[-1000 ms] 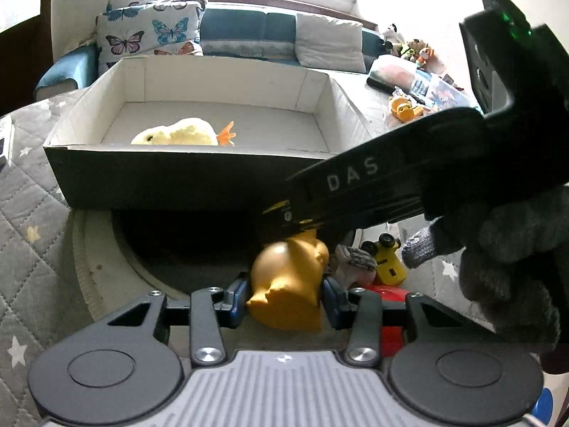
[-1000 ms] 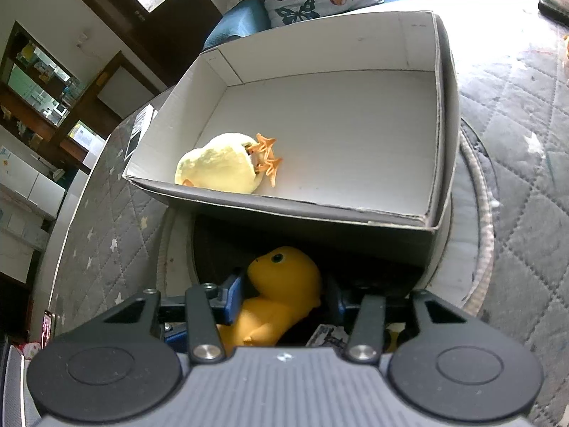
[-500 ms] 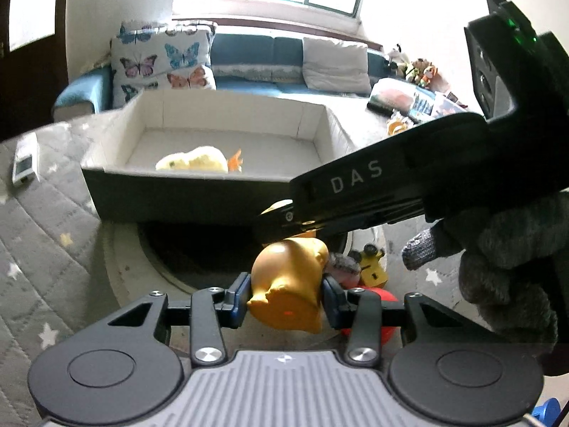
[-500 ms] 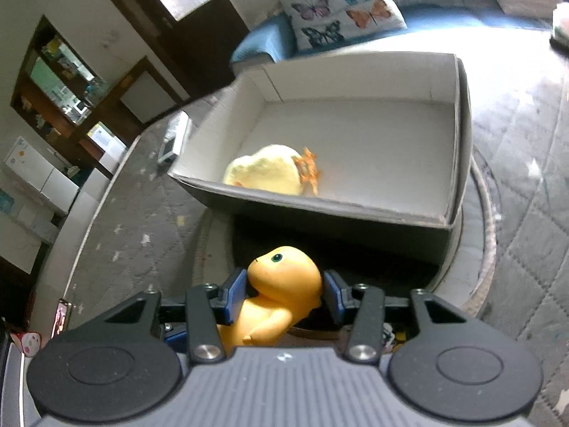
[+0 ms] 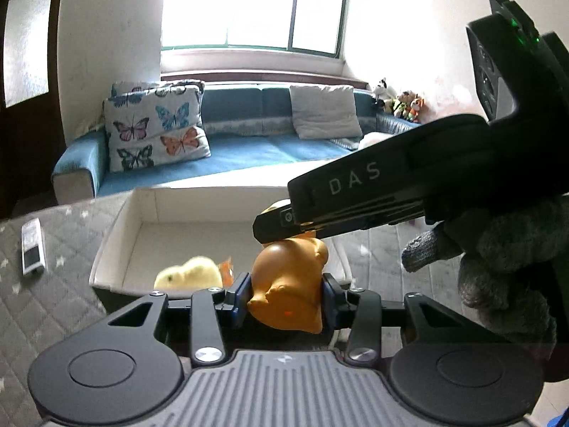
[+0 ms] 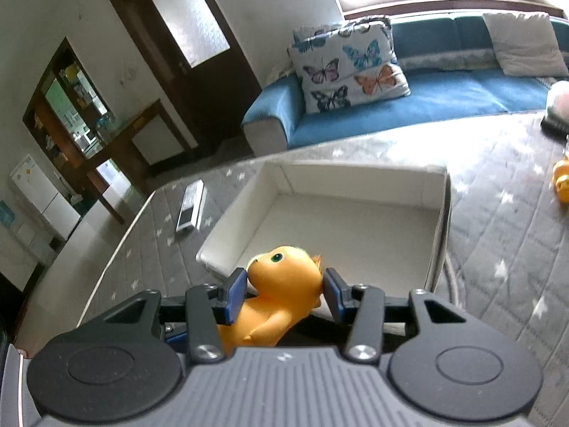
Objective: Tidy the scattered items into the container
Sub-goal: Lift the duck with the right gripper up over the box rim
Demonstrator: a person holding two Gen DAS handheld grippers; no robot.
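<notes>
White letters reading "DAS" mark the black body of the right gripper as it crosses the left wrist view from 3 o'clock, a grey-gloved hand behind it. Both tools clamp one orange toy figure: the left gripper has its blue-padded jaws closed partway on the toy's body, and the right gripper's jaws, seen in its own view, are closed partway on the toy's head. The toy hangs at the near rim of the white cardboard box, which sits on a grey quilted cover with white stars. A yellow plush chick lies inside the box near its front wall. A white remote rests at 9 o'clock of the box; butterfly-print cushions sit on the blue sofa at 12 o'clock. Another small yellow toy lies at 3 o'clock in the right view.
</notes>
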